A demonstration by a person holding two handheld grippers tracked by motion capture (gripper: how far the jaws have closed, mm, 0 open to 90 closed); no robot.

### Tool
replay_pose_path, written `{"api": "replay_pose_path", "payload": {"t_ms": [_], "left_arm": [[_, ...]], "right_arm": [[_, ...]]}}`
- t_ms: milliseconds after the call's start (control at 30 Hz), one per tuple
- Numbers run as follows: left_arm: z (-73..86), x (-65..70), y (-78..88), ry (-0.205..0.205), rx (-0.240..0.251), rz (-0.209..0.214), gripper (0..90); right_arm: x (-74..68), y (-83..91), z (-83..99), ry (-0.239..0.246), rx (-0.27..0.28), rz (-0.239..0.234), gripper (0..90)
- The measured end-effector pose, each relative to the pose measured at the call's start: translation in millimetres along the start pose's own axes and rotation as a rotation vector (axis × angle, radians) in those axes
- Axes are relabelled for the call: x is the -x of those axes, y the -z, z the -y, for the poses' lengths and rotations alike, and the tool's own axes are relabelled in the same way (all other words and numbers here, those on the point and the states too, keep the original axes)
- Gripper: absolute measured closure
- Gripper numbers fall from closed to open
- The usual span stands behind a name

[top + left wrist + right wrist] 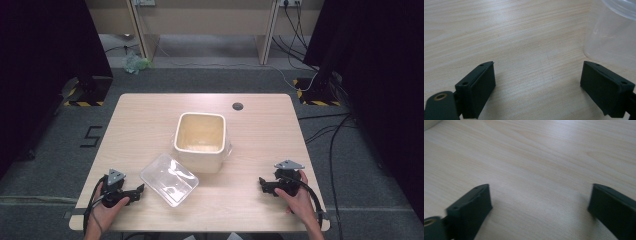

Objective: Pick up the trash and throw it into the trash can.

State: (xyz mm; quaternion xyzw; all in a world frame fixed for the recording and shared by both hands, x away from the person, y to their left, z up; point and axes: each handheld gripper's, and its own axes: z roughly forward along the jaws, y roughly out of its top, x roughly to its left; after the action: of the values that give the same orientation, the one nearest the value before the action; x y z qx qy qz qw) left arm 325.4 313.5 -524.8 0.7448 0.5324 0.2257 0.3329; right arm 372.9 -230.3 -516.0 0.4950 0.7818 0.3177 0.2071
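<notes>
A cream square tub (200,140) stands upright near the middle of the wooden table (150,115), its inside bare. A clear plastic container (168,179) lies tilted against the tub's front left corner; its wall (609,37) rises close to my left gripper's far-side jaw. My left gripper (140,190) rests on the table at the front left, open, jaws wide apart over bare wood (537,75). My right gripper (261,183) rests at the front right, open, nothing between its jaws (540,200).
A small dark grommet (237,106) sits in the table near its back edge. Black curtains, stands with striped bases (315,95) and floor cables surround the table. A wooden bench (200,25) stands behind.
</notes>
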Motion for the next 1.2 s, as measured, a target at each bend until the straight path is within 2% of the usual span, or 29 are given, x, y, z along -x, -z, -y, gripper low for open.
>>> {"api": "replay_pose_path", "payload": {"t_ms": [67,133,200,333,400,533,600,633,667,700,800,1067,1200], "left_arm": [[0.0,0.0,0.0,0.001,0.0,0.0,11.8],[0.0,0.0,0.0,0.0,0.0,0.0,11.8],[0.0,0.0,0.1,0.0,0.0,0.003,11.8],[0.1,0.5,-0.1,0.003,0.005,0.004,11.9],[0.2,0.6,0.7,-0.009,0.006,0.013,14.0],[0.5,1.0,1.1,-0.013,0.012,0.013,15.2],[0.5,1.2,1.6,-0.018,0.013,0.016,15.4],[0.6,1.2,2.1,-0.022,0.019,0.019,15.4],[0.8,1.5,2.7,-0.023,0.036,0.018,15.4],[0.8,1.2,4.1,-0.033,0.047,0.026,15.6],[0.0,2.2,6.3,-0.034,0.07,0.045,15.7],[-8.5,11.9,12.1,-0.051,0.108,0.099,15.7],[-9.9,16.5,12.8,-0.066,0.105,0.111,15.8]], "right_arm": [[-3.4,3.9,-0.1,-0.001,0.014,-0.014,20.6],[-6.1,7.1,-0.5,0.004,0.014,-0.021,13.9],[-9.9,13.1,-0.5,0.003,0.046,-0.035,16.6],[-18.1,23.6,-2.3,-0.004,0.1,-0.083,15.1],[-27.1,27.9,-2.8,-0.001,0.122,-0.12,15.1],[-46.3,31.9,-5.9,0.043,0.149,-0.183,15.1],[-50.4,32.5,-6.9,0.043,0.153,-0.193,15.1],[-60.2,34.2,-9.9,0.06,0.161,-0.217,15.1],[-60.2,34.2,-9.9,0.06,0.161,-0.217,15.1],[-69.5,35.8,-12.6,0.08,0.167,-0.241,15.1],[-82.9,36.7,-15.9,0.099,0.166,-0.274,15.1],[-107.5,30.2,-26.2,0.15,0.151,-0.333,15.1],[-117.4,26.1,-32.5,0.171,0.148,-0.351,15.2]]}}
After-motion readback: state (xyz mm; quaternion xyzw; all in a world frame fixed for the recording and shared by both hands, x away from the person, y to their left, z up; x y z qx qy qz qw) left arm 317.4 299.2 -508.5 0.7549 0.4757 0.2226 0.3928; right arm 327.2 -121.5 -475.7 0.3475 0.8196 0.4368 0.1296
